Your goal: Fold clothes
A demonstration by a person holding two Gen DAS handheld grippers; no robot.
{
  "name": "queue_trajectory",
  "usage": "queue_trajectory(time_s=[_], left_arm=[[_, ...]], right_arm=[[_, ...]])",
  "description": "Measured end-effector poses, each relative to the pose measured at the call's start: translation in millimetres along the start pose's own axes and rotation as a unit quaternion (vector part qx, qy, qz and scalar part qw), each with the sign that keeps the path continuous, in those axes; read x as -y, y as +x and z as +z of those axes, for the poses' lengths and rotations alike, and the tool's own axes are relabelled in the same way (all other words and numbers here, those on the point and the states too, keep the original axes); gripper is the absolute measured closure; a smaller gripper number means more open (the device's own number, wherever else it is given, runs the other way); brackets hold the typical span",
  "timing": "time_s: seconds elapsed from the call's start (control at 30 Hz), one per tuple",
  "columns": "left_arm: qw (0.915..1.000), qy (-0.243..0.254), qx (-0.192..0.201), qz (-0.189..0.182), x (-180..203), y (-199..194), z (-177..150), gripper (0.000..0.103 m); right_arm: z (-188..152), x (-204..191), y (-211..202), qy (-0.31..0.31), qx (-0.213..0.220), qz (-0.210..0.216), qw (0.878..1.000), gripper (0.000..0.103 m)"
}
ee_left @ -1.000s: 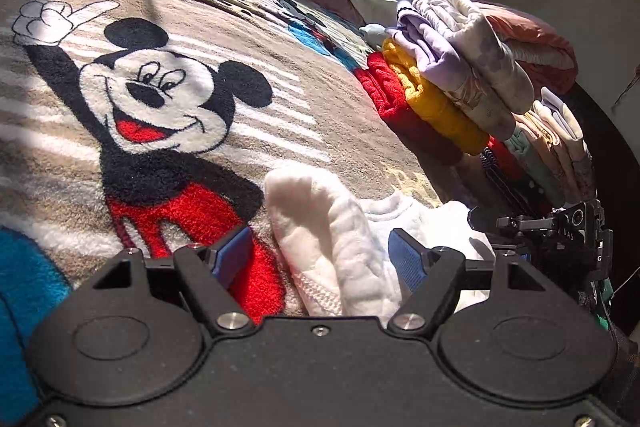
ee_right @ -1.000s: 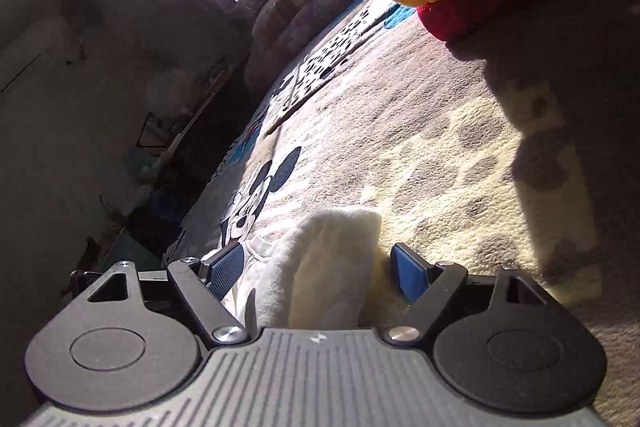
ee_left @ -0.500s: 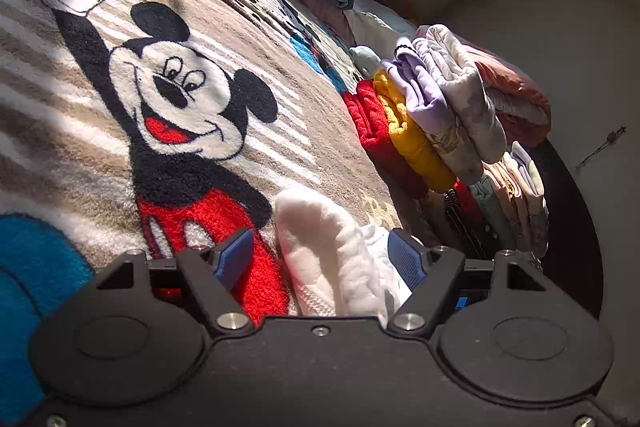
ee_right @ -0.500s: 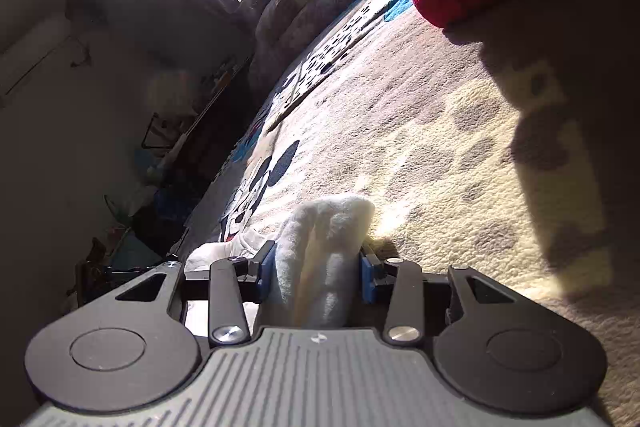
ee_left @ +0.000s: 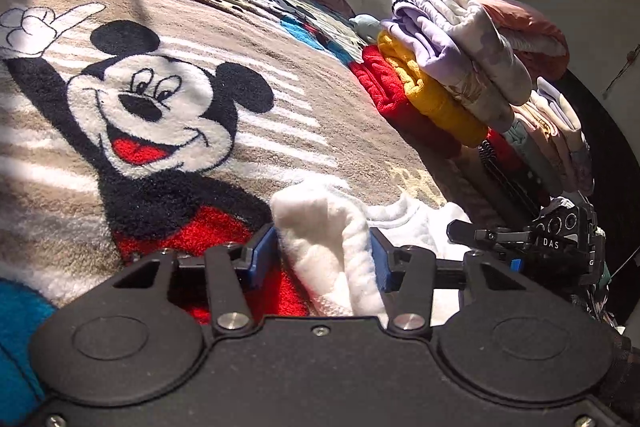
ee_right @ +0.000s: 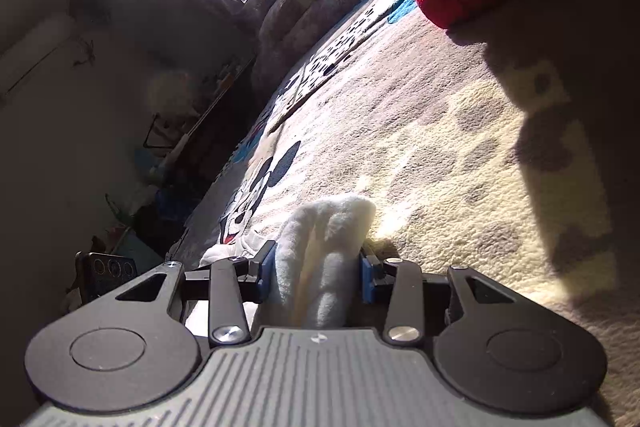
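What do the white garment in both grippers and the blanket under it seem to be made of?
White garment: looks like soft fleece or terry, matte, with a nubby pile and thick rounded folds; a knit edge shows near the left gripper. Blanket: plush synthetic fleece by its look, with short fuzzy pile and a printed cartoon mouse.

Folded clothes stack [ee_left: 452, 83] blocks the right; blanket [ee_left: 280, 99] ahead lies open.

Both tools matte blk w/ blue finger pads, silver pivot screws, round discs either side: left tool [ee_left: 323, 261] smooth housing, right tool [ee_right: 316, 275] ribbed grey housing.
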State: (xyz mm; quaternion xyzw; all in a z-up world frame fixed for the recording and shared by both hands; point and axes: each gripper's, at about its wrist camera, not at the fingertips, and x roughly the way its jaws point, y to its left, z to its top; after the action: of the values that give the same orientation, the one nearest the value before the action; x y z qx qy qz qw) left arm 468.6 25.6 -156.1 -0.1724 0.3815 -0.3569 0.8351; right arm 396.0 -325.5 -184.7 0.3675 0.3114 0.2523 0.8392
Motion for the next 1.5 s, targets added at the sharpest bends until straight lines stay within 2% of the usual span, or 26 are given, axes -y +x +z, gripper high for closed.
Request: queue_trajectory(time_s=[0.2, 0.37, 0.53, 0.77, 1.07, 1.23, 1.33, 1.47, 1.5], left_arm=[[0.9997, 0.02, 0.014, 0.006, 11.9, -6.9, -0.1, 0.081], [0.997, 0.047, 0.06, -0.012, 35.3, -28.8, -0.7, 0.082], [0.988, 0.096, 0.115, -0.039, 67.1, -61.2, -3.8, 0.082], [0.9737, 0.151, 0.154, -0.073, 92.5, -104.2, -28.5, 0.082], [0.9601, 0.206, 0.163, -0.097, 120.6, -156.8, -84.8, 0.082], [0.9505, 0.271, 0.137, -0.064, 148.0, -175.3, -130.2, 0.082], [0.9461, 0.304, 0.108, -0.03, 159.3, -176.1, -159.4, 0.081], [0.9365, 0.342, 0.072, 0.029, 172.8, -168.9, -191.2, 0.079], [0.932, 0.354, 0.066, 0.044, 176.3, -165.5, -197.9, 0.079]], right_arm=[[-2.1, -10.3, -3.6, -0.025, 0.006, -0.018, 1.0, 0.07], [-7.7, -41.1, -28.7, -0.084, 0.053, -0.011, 0.995, 0.075], [-12.7, -68.5, -56.8, -0.122, 0.088, 0.016, 0.989, 0.076], [-30.8, -120.8, -95.6, -0.211, 0.089, 0.041, 0.973, 0.076], [-87.4, -155.3, -146.5, -0.28, 0.075, 0.048, 0.956, 0.076], [-121.8, -157.9, -166.8, -0.291, 0.064, 0.025, 0.954, 0.076], [-143.1, -158.3, -174.4, -0.3, 0.062, 0.005, 0.952, 0.074], [-177.8, -167.4, -175.8, -0.351, 0.049, -0.042, 0.934, 0.068], [-189.0, -168.8, -173.4, -0.366, 0.032, -0.059, 0.928, 0.061]])
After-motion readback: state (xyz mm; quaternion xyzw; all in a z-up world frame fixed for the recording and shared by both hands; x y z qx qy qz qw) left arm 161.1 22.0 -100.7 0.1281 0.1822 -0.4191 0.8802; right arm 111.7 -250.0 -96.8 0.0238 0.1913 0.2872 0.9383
